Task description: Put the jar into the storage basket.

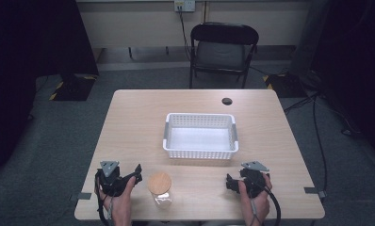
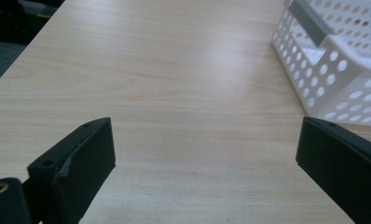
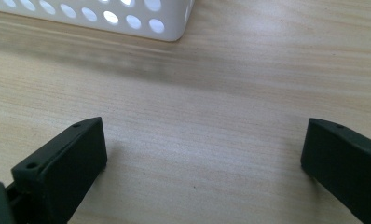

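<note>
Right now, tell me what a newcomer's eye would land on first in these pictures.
First the white perforated basket, standing empty at the middle of the wooden table. Next the clear jar with a wooden lid at the near edge, just right of the left tool, whose jaws stand wide open. The right tool rests on the table's near right, also open, and a black folding chair stands beyond the far edge.

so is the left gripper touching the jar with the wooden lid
Apart. The high view shows bare table between the left gripper and the jar, and the left gripper view shows its jaws wide open over bare wood.
</note>
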Available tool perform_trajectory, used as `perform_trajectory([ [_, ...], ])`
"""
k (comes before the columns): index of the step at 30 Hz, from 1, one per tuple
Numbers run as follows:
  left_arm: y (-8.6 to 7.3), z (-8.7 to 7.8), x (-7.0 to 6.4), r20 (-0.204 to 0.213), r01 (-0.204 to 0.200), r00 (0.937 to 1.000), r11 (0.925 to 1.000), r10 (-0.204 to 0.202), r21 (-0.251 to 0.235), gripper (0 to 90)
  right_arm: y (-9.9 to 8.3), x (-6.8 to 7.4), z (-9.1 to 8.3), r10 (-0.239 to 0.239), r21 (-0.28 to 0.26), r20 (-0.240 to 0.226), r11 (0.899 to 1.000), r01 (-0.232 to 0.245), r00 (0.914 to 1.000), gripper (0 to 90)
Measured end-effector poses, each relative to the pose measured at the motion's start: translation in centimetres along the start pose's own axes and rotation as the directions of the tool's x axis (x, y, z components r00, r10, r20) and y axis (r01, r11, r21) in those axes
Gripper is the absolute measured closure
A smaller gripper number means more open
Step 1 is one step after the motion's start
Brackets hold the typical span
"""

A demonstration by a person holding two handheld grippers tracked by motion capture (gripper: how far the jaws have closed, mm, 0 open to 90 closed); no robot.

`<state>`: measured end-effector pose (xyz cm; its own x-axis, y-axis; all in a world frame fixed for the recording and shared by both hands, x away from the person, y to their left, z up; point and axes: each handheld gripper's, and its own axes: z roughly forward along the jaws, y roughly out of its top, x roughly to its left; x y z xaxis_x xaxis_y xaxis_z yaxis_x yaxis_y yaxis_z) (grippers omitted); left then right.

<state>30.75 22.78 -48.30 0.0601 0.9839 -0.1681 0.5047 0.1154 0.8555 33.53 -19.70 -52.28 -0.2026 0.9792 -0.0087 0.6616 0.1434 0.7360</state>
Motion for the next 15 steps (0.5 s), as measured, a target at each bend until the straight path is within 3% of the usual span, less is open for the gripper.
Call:
perform_trajectory([
  [7,0.4,-1.0,0.4,0.0,0.016,0.9999,0.9994,-0.016,-0.03,3.6,0.0,0.0,0.0,0.0,0.0,0.0,1.0,0.0,1.0,0.0],
  [15,1.4,-2.5,0.0,0.029,0.031,0.9992,0.996,-0.029,-0.084,3.5,0.0,0.0,0.0,0.0,0.0,0.0,1.0,0.0,1.0,0.0],
])
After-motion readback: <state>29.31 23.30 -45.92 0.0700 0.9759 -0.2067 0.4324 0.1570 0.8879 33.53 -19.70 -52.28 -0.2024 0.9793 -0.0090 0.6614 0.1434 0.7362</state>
